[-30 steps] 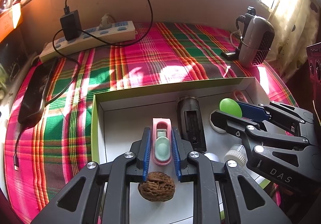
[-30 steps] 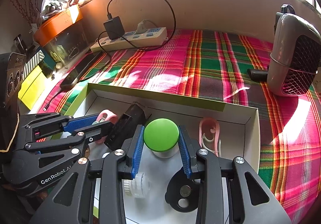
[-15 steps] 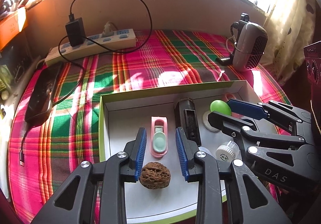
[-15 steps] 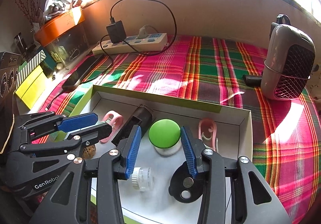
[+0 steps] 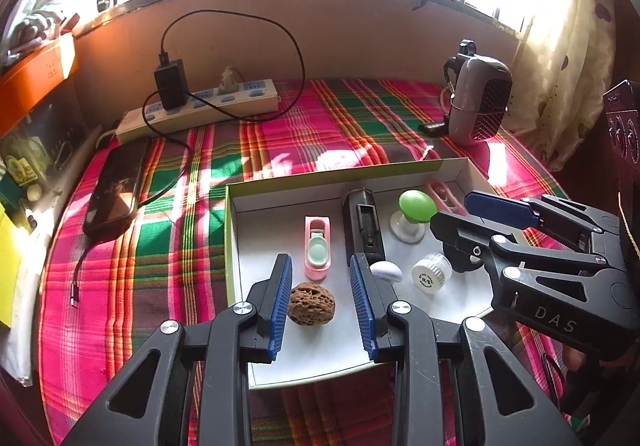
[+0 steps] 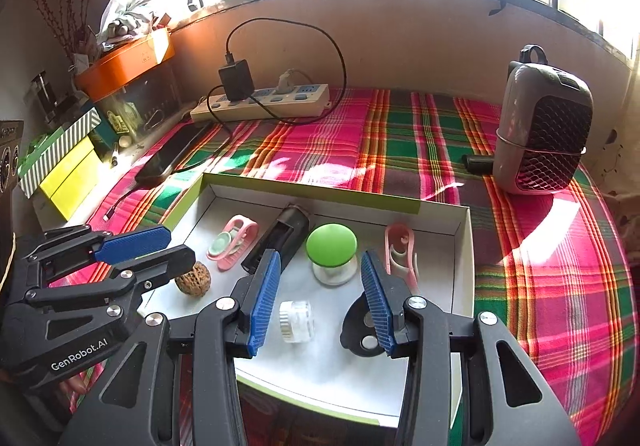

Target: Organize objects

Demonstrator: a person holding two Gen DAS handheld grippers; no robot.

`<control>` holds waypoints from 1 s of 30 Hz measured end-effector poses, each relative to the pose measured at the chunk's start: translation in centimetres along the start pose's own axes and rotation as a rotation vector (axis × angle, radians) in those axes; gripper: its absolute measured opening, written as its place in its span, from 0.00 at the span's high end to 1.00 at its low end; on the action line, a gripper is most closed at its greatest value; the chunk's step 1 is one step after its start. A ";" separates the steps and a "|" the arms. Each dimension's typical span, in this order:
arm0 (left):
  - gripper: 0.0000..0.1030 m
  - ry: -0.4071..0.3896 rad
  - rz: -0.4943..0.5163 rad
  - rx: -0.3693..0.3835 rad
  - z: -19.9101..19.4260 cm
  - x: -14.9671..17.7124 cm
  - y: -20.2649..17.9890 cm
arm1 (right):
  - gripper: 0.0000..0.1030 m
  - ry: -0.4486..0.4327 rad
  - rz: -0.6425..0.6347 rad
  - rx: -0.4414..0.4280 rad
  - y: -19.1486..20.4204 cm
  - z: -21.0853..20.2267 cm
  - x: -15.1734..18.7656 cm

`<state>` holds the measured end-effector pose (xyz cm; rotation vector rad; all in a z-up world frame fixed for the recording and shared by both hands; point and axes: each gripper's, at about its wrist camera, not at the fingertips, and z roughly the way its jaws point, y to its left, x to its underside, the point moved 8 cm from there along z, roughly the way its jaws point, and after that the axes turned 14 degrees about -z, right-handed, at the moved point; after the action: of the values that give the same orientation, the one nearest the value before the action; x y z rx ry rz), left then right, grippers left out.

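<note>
Released pink case (image 5: 317, 248), lengthwise toward window.

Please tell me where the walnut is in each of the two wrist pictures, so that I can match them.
Left wrist view: the walnut lies low in the centre, on the box floor between the left gripper's open jaws.
Right wrist view: the walnut lies left of centre, beside the left gripper.
Shared landmark: the green-capped jar in the box.

A tray (image 5: 234, 246) sits on the worktop (image 5: 168, 246); inside, a walnut (image 5: 311, 309) lies before a clip (image 5: 317, 248), a power strip (image 5: 200, 108) behind.
</note>
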<state>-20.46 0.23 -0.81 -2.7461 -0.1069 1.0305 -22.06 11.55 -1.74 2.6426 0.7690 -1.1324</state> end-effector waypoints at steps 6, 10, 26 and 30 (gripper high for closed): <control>0.73 -0.012 0.008 -0.001 -1.4 1.0 -0.1 | 0.58 -0.015 0.008 0.008 0.4 -1.5 0.8; 0.73 -0.014 0.015 0.000 -2.1 1.7 -0.3 | 0.58 -0.024 0.010 0.018 0.7 -2.5 1.2; 0.73 0.000 -0.029 0.004 -3.4 4.2 0.7 | 0.58 -0.019 0.036 0.045 0.6 -4.6 3.8; 0.73 0.006 -0.049 0.010 -3.5 4.8 1.1 | 0.58 -0.018 0.047 0.052 0.4 -4.8 4.4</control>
<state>-14.60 -0.75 -1.54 -2.7234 -0.1673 1.0075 -16.27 14.59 -1.55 2.6739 0.6799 -1.1771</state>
